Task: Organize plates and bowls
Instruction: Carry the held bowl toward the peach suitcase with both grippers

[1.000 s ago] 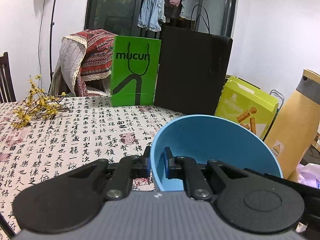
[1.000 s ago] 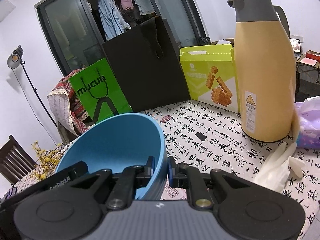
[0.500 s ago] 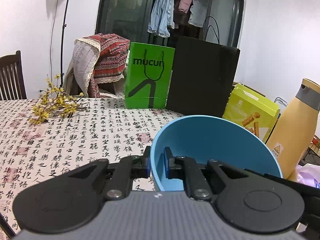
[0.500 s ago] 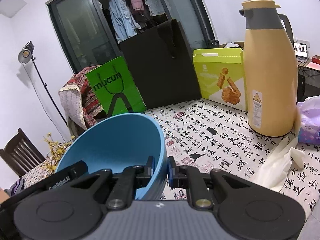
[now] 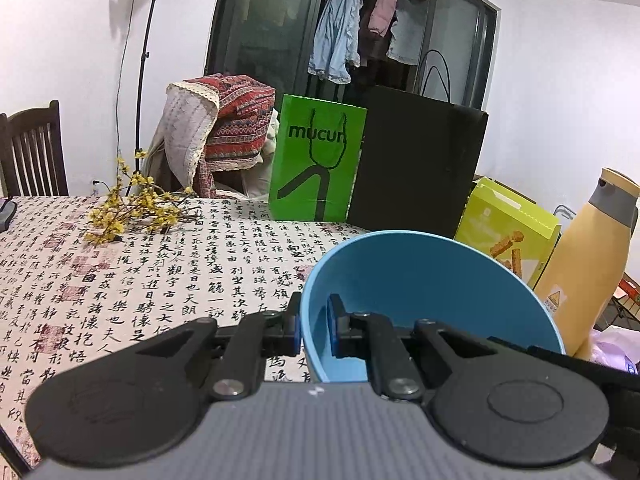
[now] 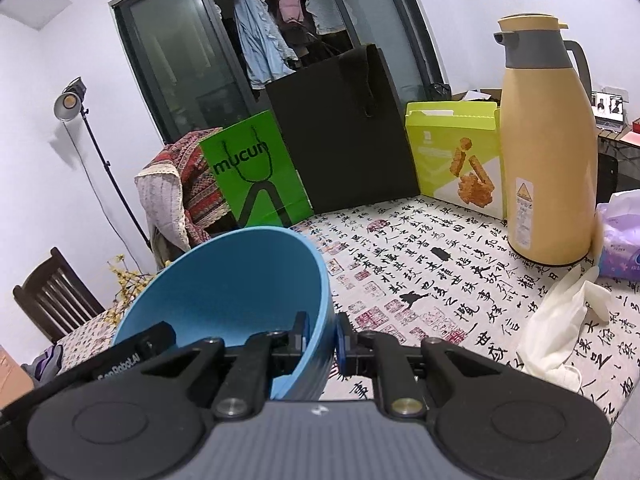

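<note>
Table (image 5: 120, 280): flat top under a cream cloth printed all over with black calligraphy and red seal stamps.

Black bag (image 6: 344, 136): matte paper, boxy, cord handles, upright at the far edge. Green bag (image 5: 316, 164) touching its side in both views, glossy, "mucun" lettering, black cord handles.

Jug (image 6: 548, 140): tall tan thermos, smooth rounded body, grey collar and handle, warning sticker low on the front. Box (image 6: 456, 156) just beside it, lime cardboard, open flap top, snack photo on the face.

Bowl (image 5: 432, 292): sky-blue, smooth matte (plastic by the look), deep round shape with a thin rim. It's tilted, mouth toward the left camera, held up over the near part of the table between the two grippers.

Left gripper (image 5: 314, 326): black linkage arms, blue pads, clamped on the bowl's left rim, one pad outside the wall and one inside. Right gripper (image 6: 323, 338): same build, pinching the opposite rim the same way; faint ribbing shows on the bowl's outer wall there.

Smaller stuff: white gloves (image 6: 560, 320), crumpled and soft, lying near the jug base; purple tissue pack (image 6: 620, 236), crinkly film, touching the jug's side as seen; yellow flower twigs (image 5: 132, 208), dry and wiry, flat on the cloth at the far left.
</note>
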`<state>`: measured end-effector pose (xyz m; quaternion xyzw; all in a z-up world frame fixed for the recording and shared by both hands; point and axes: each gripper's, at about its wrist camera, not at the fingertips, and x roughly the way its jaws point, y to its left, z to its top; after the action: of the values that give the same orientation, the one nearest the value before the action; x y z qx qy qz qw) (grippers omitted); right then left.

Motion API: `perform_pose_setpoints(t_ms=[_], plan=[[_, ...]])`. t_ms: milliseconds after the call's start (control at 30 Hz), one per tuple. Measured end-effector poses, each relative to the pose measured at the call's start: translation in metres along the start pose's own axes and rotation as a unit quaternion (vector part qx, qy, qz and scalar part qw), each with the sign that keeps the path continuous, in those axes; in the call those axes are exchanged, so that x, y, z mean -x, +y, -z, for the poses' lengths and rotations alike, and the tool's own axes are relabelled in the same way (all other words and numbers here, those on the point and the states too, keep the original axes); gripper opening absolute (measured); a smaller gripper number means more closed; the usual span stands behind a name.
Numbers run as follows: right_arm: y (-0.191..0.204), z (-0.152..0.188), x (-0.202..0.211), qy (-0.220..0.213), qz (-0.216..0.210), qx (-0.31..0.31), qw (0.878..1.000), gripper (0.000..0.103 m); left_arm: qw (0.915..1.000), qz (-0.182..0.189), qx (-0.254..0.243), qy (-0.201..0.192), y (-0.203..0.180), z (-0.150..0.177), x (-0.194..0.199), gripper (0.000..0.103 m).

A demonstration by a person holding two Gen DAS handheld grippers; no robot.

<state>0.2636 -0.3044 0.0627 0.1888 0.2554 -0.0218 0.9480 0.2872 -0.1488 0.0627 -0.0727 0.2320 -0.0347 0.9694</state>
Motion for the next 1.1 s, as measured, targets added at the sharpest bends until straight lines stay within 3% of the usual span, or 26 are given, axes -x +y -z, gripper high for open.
perform_pose_setpoints(t_ms=[1100], plan=[[0.060, 0.035, 0.023, 0.010, -0.070, 0.031, 0.997, 0.013, 0.9974, -0.054, 0.036, -0.031, 0.068, 0.006, 0.061, 0.012]])
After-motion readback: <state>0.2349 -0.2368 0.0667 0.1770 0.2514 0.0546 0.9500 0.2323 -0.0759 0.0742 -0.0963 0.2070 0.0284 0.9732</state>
